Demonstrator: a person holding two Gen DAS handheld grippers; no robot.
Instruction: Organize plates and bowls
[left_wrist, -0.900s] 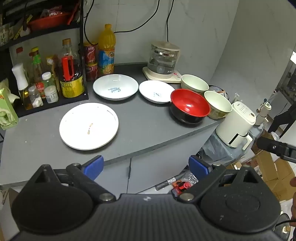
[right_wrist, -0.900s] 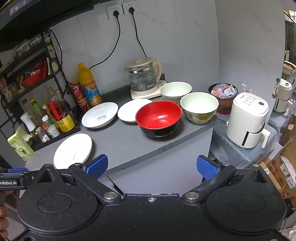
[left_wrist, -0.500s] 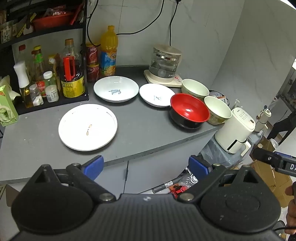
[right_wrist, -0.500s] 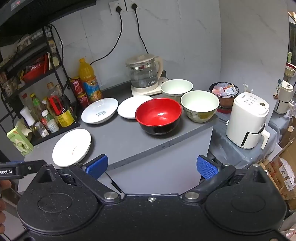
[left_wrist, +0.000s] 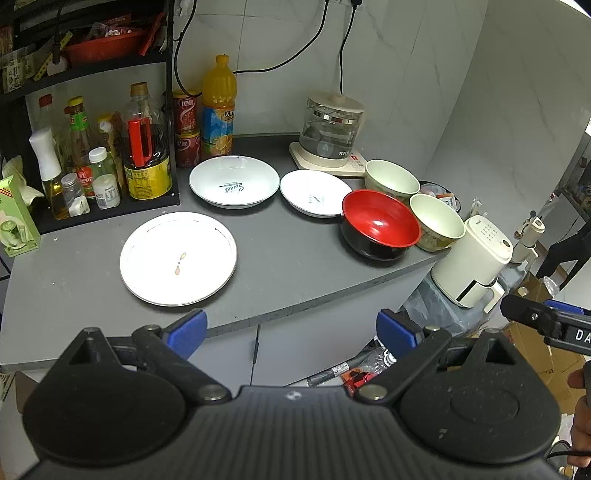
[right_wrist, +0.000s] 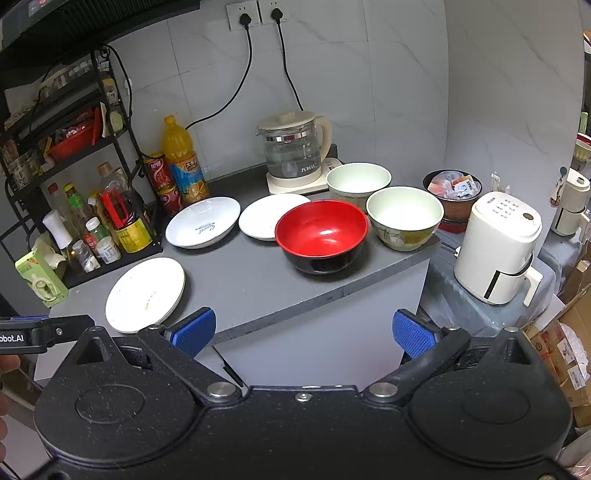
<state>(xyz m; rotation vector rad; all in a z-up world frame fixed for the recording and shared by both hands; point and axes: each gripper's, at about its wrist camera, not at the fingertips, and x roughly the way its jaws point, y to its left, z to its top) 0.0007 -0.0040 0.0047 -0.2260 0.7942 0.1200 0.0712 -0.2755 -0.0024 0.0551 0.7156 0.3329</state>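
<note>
On the grey counter (left_wrist: 280, 258) lie a large flat white plate (left_wrist: 178, 257), a deep white plate marked "Sweet" (left_wrist: 233, 181), a smaller white plate (left_wrist: 314, 192), a red-and-black bowl (left_wrist: 379, 223) and two cream bowls (left_wrist: 436, 221) (left_wrist: 391, 177). The same dishes show in the right wrist view: flat plate (right_wrist: 145, 293), red bowl (right_wrist: 321, 234). My left gripper (left_wrist: 291, 328) is open and empty, in front of the counter edge near the flat plate. My right gripper (right_wrist: 302, 330) is open and empty, in front of the red bowl.
A black rack (left_wrist: 92, 147) of bottles stands at the back left. An orange juice bottle (left_wrist: 218, 107), cans and a glass kettle (left_wrist: 330, 129) line the back wall. A white appliance (right_wrist: 498, 247) and boxes sit to the right, below the counter.
Both grippers have risen and tilted slightly, so the counter sits lower in each view. No dish has moved. Both stay open.
</note>
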